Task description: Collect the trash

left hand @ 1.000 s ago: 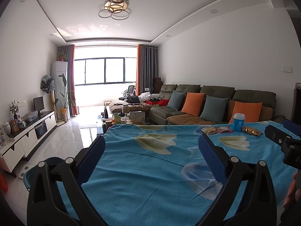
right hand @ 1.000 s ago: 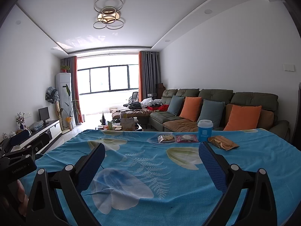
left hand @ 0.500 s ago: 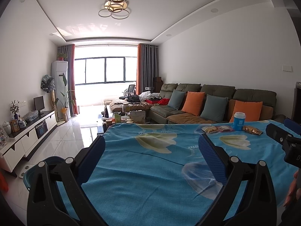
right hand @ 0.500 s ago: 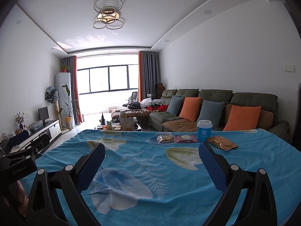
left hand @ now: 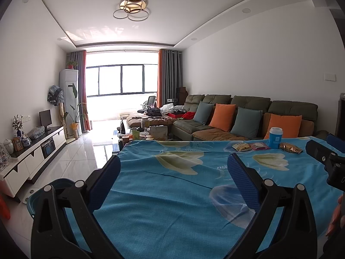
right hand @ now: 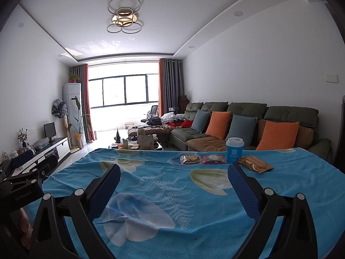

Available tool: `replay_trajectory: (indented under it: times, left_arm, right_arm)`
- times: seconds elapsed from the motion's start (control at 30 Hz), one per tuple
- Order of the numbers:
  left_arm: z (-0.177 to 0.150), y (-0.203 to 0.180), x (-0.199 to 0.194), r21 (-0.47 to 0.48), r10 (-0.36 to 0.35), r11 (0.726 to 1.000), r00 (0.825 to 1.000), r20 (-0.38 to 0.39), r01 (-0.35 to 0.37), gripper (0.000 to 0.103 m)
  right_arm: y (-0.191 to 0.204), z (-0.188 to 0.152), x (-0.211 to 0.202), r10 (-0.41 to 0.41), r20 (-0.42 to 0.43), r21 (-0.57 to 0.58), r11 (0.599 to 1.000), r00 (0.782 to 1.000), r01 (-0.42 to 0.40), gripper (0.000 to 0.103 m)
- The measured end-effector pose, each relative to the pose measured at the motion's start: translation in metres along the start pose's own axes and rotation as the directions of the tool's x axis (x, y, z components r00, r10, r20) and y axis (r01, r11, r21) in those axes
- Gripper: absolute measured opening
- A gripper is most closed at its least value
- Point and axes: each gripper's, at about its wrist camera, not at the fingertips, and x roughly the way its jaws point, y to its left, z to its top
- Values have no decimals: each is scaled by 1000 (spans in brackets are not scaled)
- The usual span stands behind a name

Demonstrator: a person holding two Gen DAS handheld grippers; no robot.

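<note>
Trash lies at the far side of a table under a blue flowered cloth (right hand: 172,194): a blue paper cup with a white lid (right hand: 234,150), a gold wrapper (right hand: 255,164), a pink packet (right hand: 214,158) and a clear snack packet (right hand: 189,158). In the left wrist view the cup (left hand: 275,137), gold wrapper (left hand: 290,147), pink packet (left hand: 259,145) and snack packet (left hand: 242,147) sit far right. My left gripper (left hand: 173,168) and my right gripper (right hand: 173,170) are open and empty above the near cloth. A blue bin (left hand: 46,194) stands on the floor at the table's left.
Behind the table runs a green sofa (right hand: 248,127) with orange and grey cushions. A cluttered coffee table (right hand: 138,143) sits beyond the far edge. A white TV cabinet (left hand: 32,153) lines the left wall over glossy floor tiles (left hand: 82,157). A hand (left hand: 337,215) shows at the right.
Both views have barely shifted; the trash sits a touch lower and closer in the left wrist view. Both grippers stay open.
</note>
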Motion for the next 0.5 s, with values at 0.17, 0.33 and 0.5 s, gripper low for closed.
replay_trajectory:
  times: [0.17, 0.33, 0.5]
  left_arm:
    - [0, 0, 0, 1, 3, 1000, 1000, -1, -3, 97]
    - [-1, 0, 0, 1, 0, 1000, 1000, -3, 0, 97]
    - [-2, 1, 1, 1, 2, 1000, 1000, -3, -2, 97]
  right_arm:
    - [0, 0, 0, -1, 0, -1, 1000, 1000, 1, 96]
    - [1, -1, 0, -1, -1, 0, 1000, 1000, 1, 96]
    - [0, -2, 0, 0, 0, 0, 1000, 1000, 0, 96]
